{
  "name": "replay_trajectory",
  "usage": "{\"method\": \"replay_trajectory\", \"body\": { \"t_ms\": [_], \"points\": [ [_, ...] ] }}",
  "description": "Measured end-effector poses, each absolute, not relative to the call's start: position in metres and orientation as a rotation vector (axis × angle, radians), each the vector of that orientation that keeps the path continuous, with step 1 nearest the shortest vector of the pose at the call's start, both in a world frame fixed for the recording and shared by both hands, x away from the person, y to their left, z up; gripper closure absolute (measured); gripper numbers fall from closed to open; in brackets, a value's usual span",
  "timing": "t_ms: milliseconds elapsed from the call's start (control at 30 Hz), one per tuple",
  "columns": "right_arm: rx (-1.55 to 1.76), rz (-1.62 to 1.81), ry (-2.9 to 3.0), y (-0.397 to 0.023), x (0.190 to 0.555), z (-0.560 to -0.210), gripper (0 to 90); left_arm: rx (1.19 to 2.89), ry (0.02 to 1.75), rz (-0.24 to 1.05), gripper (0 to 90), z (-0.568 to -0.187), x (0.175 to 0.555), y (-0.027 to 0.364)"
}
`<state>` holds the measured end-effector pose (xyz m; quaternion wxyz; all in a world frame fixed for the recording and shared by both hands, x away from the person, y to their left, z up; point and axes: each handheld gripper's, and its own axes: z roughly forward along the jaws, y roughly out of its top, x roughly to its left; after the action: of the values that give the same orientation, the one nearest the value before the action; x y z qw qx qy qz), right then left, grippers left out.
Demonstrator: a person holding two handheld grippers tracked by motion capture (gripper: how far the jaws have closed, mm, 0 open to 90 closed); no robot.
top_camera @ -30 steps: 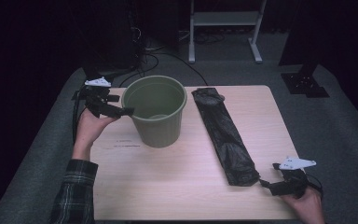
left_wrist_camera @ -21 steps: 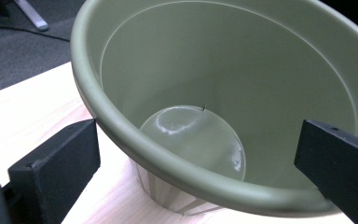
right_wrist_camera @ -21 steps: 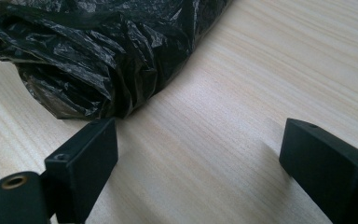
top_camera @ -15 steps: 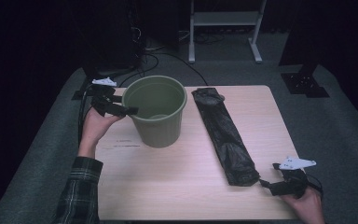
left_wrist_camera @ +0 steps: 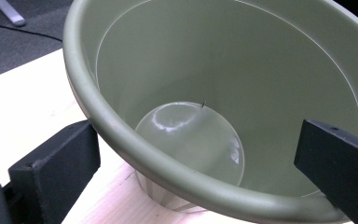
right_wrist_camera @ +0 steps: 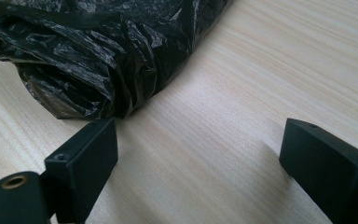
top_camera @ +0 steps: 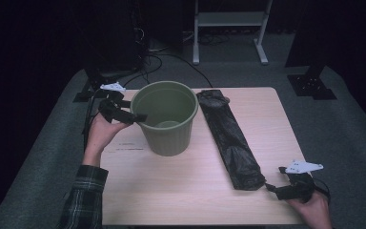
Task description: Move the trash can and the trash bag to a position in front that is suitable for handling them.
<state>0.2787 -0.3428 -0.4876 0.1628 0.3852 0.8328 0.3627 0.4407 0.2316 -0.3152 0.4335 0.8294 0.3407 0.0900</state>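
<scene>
the right gripper [top_camera: 272, 189] rests low on the wooden table [top_camera: 181, 191] at its near right corner, jaws spread apart with bare wood between them. just ahead of its left jaw lies the near end of the black plastic bag [right_wrist_camera: 98, 56], a crumpled folded strip running away from the tool toward the far edge. farther off, the left gripper [top_camera: 140, 117] sits at the left rim of the green bucket [top_camera: 167, 119], jaws apart and straddling the wall: one jaw outside, the other inside over the bucket's hollow [left_wrist_camera: 191, 135]. the bucket stands upright, just left of the bag.
</scene>
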Motion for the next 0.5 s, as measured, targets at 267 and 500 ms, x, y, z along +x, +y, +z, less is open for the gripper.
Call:
{"method": "replay_trajectory", "body": {
  "t_ms": [267, 500],
  "points": [
    [1.099, 1.036, 2.375, -0.343, 0.279, -0.488, 10.0, 2.062, 0.813, 0.207, 0.0, -0.317, 0.427, 0.222],
    [1.098, 1.035, 2.376, -0.343, 0.279, -0.488, 10.0, 2.081, 0.771, 0.191, 0.0, -0.317, 0.415, 0.211]
  ]
}}
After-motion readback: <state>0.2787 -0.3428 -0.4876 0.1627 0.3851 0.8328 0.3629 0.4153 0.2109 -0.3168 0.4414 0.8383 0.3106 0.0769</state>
